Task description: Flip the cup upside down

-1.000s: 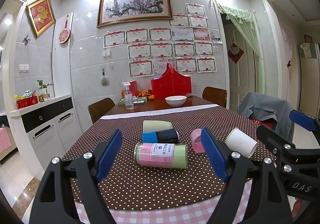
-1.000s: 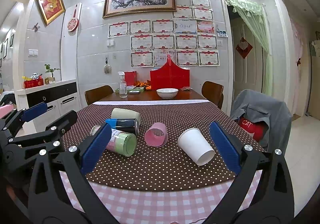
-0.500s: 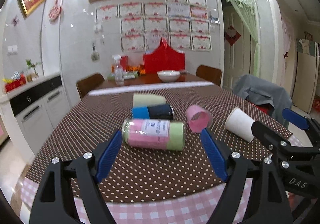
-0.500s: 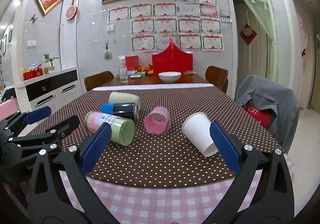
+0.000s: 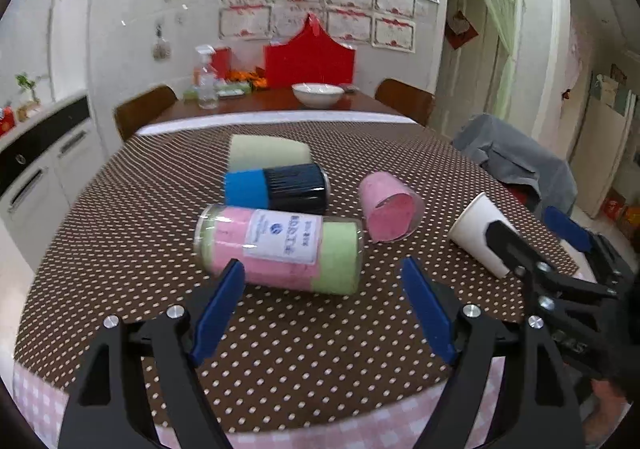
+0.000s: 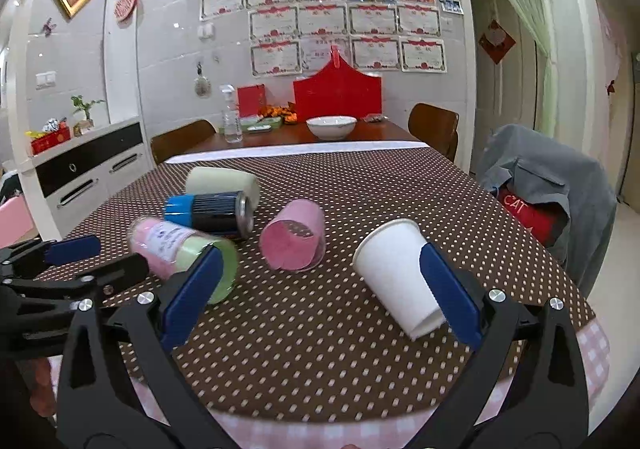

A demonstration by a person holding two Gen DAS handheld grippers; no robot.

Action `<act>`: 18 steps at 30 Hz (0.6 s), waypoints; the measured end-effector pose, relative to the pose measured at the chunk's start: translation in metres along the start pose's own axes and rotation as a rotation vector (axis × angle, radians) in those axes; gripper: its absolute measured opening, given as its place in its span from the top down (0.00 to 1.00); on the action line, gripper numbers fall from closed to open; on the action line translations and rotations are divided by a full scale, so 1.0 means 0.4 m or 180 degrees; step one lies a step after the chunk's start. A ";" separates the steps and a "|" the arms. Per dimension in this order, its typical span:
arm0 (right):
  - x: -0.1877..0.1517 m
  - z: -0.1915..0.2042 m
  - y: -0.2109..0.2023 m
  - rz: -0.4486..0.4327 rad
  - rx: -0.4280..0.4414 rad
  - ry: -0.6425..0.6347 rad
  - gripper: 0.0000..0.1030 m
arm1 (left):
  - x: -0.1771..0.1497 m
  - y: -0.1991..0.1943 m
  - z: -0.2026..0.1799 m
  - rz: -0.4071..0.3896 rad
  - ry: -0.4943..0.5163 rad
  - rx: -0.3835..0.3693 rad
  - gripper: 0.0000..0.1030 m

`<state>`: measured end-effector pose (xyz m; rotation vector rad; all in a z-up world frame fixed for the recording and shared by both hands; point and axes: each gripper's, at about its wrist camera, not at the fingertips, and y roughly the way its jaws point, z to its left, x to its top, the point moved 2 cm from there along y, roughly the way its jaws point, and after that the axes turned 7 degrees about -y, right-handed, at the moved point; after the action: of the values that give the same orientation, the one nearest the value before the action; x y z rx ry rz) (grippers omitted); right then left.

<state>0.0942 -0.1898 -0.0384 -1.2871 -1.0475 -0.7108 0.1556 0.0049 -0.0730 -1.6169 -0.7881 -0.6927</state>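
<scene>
Five cups are shown lying on their sides on the brown polka-dot tablecloth (image 6: 360, 361): a white paper cup (image 6: 394, 273) nearest the right edge, a translucent pink plastic cup (image 6: 294, 239) beside it, a clear tumbler stuffed with pink and green material (image 5: 278, 249), a dark cup with a blue base (image 5: 276, 189) and a pale green cup (image 5: 268, 153) behind, the last three touching in a row. Which cup is meant is not stated; the white paper cup is judged the likeliest, since the right gripper (image 6: 320, 289) is aimed toward it. That gripper is held spread wide and empty, its right blue pad (image 6: 450, 289) overlapping the cup's narrow end in view, though contact cannot be confirmed. The left gripper (image 5: 320, 305) is likewise spread and empty, poised low before the stuffed tumbler. The white cup's mouth is turned away and leftward, its base toward the table edge, so a grasp across the body followed by a wrist rotation is thought to be needed. Rolling is considered a risk, the cups being round and unsupported.
</scene>
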 end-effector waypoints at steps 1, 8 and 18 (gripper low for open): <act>0.011 -0.004 0.015 0.0027 0.0024 0.0021 0.06 | 0.009 0.006 0.003 0.0046 -0.0009 -0.0003 0.23; 0.050 0.004 0.082 0.0071 0.0169 0.0012 0.06 | 0.028 0.054 0.075 0.0317 -0.0281 0.0178 0.23; 0.064 -0.036 0.116 0.0042 0.0249 0.0163 0.06 | 0.046 0.142 0.050 0.0508 -0.1038 0.0182 0.23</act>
<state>0.1489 -0.1922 -0.0337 -1.2018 -1.0150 -0.6830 0.2126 0.0198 -0.0956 -1.7418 -0.8913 -0.2928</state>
